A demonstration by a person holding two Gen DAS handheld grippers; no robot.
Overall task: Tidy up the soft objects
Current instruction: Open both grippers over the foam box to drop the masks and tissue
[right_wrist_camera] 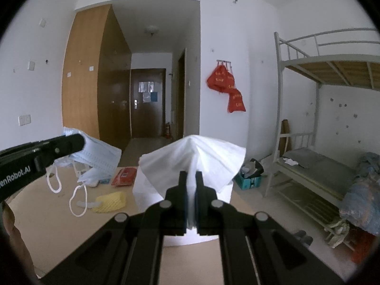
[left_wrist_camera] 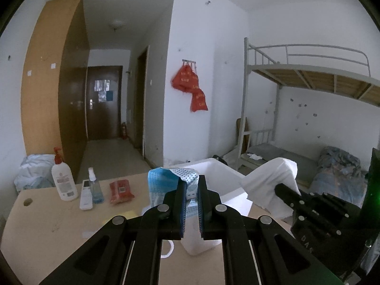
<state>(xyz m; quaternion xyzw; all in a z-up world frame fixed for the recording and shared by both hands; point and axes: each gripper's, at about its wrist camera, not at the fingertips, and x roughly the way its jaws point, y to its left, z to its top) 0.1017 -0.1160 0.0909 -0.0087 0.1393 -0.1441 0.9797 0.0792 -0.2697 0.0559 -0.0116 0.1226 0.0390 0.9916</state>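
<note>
My left gripper [left_wrist_camera: 191, 186] is shut on a bunch of blue face masks [left_wrist_camera: 163, 182], held up above the tan table [left_wrist_camera: 47, 225]. In the right wrist view the masks [right_wrist_camera: 99, 159] hang from that gripper [right_wrist_camera: 80, 140] with white ear loops dangling. My right gripper [right_wrist_camera: 191, 177] is shut on a white tissue sheet [right_wrist_camera: 197, 154] that fans out above its fingers. From the left wrist view the tissue [left_wrist_camera: 268, 180] and the right gripper [left_wrist_camera: 280, 188] are at the right, beside an open white foam box [left_wrist_camera: 220, 178].
On the table stand a lotion pump bottle [left_wrist_camera: 63, 178], a spray bottle [left_wrist_camera: 95, 187], a white remote [left_wrist_camera: 86, 194] and a red packet [left_wrist_camera: 121, 191]. A yellow sponge cloth [right_wrist_camera: 110, 201] lies near the masks. A bunk bed [right_wrist_camera: 320, 161] stands at the right.
</note>
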